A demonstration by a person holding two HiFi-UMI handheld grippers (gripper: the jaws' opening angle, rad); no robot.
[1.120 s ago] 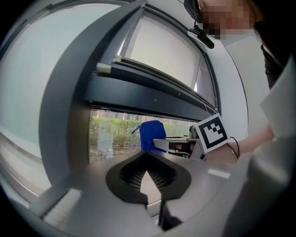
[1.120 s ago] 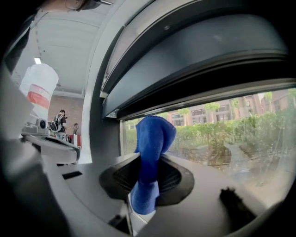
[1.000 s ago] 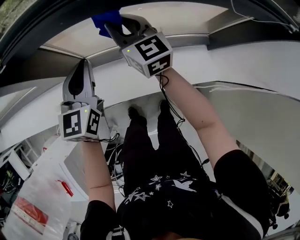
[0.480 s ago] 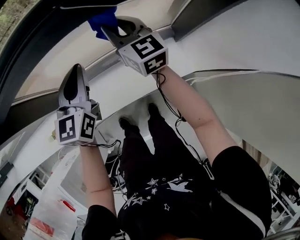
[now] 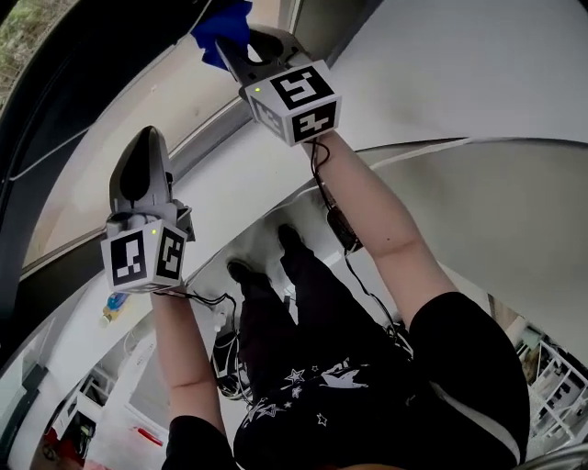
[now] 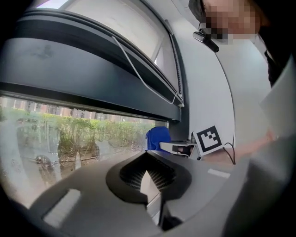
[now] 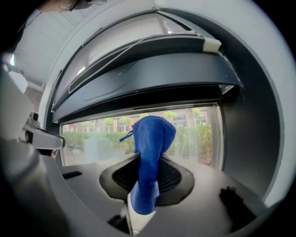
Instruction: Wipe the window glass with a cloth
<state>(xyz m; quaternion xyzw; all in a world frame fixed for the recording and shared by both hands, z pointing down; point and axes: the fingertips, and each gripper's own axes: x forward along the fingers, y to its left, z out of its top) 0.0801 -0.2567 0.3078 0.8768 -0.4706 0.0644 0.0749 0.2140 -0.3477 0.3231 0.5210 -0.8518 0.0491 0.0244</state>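
Closest in, a dark top with white stars point(image 5: 322, 376) could be seen, with both forearms point(image 5: 386, 220) stretched up and away from it. The left gripper point(image 5: 144, 147) was held lower and more to the left, with its jaws brought together at the tips and nothing caught between them; in its own view point(image 6: 147, 178) only a pale sliver showed below where they met. The right gripper point(image 5: 237, 44) was raised higher, its marker cube point(image 5: 296, 99) turned toward the head camera.

The blue cloth point(image 5: 224, 20) was pinched in the right gripper's jaws, which were closed tight on its lower part. The rest was bunched up and stuck out past the tips, as seen in the right gripper view point(image 7: 150, 152). From the left gripper view the cloth point(image 6: 157, 137) was spotted up by the window glass point(image 6: 69, 139), near its right-hand end, just beside the dark window frame point(image 7: 233, 139). Whether it was actually pressed onto the pane couldn't be made out, tbh.

Above the glass point(image 7: 99, 136) a wide dark bar point(image 7: 148, 78) was run across, with a thin pale cord along it. Past the pane, green bushes point(image 6: 97, 132) and some buildings point(image 7: 182, 121) were visible outside.
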